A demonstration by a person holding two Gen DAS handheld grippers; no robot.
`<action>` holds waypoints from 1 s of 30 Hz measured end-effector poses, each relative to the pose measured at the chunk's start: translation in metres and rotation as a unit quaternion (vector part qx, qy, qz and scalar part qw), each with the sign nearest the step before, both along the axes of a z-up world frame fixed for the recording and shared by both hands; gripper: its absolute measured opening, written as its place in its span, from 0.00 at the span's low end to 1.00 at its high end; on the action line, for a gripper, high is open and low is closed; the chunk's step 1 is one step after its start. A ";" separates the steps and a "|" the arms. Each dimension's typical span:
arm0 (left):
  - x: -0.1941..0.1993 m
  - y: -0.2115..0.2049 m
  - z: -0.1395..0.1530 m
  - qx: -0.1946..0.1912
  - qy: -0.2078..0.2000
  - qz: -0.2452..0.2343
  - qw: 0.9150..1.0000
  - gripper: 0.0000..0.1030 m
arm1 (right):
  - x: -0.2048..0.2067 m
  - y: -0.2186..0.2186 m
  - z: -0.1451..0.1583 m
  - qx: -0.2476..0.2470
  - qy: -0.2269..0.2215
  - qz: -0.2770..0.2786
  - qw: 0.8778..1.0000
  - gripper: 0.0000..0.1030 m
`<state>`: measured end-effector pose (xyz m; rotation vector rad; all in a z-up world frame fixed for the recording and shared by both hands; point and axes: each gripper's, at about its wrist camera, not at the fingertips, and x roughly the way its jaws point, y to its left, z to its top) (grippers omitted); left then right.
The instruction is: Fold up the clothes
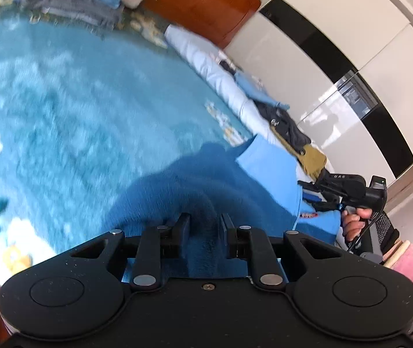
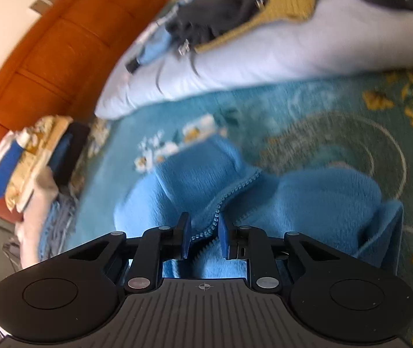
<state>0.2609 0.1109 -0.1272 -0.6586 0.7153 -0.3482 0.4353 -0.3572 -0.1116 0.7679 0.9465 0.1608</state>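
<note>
A blue fleece jacket (image 1: pixel 177 185) lies bunched on the teal flowered bedspread (image 1: pixel 61 101). In the left wrist view my left gripper (image 1: pixel 205 226) is shut on a fold of the fleece, which fills the narrow gap between its fingers. To the right in that view, a hand holds my right gripper (image 1: pixel 322 194) at the jacket's lighter edge. In the right wrist view my right gripper (image 2: pixel 204 232) is shut on the jacket (image 2: pixel 322 197) at its zipper edge (image 2: pixel 229 194), with the zipper teeth running between the blue pads.
A stack of folded clothes (image 1: pixel 76 3) (image 2: pixel 23 168) sits at the head of the bed by the wooden headboard (image 1: pixel 206 0). Unfolded dark and mustard garments (image 1: pixel 287 127) (image 2: pixel 221 8) lie on a pale duvet (image 2: pixel 264 58). White wardrobe doors (image 1: pixel 351 58) stand beyond.
</note>
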 end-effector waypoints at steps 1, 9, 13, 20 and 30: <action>-0.002 0.000 -0.002 0.001 0.006 0.000 1.000 0.18 | -0.001 0.000 0.000 0.003 0.001 -0.001 1.000 0.18; 0.001 -0.005 -0.010 -0.001 0.018 -0.007 1.000 0.18 | -0.012 0.006 0.002 0.007 0.014 0.002 1.000 0.26; 0.014 -0.006 -0.007 -0.012 0.008 0.006 1.000 0.18 | -0.005 0.007 -0.001 0.034 0.008 -0.027 0.999 0.28; 0.012 0.003 -0.005 -0.029 0.001 0.034 0.999 0.18 | -0.006 0.017 0.001 0.059 0.002 -0.025 0.998 0.34; 0.011 0.011 -0.007 -0.039 0.005 0.049 0.998 0.18 | -0.003 0.020 0.000 0.045 0.009 -0.033 0.998 0.34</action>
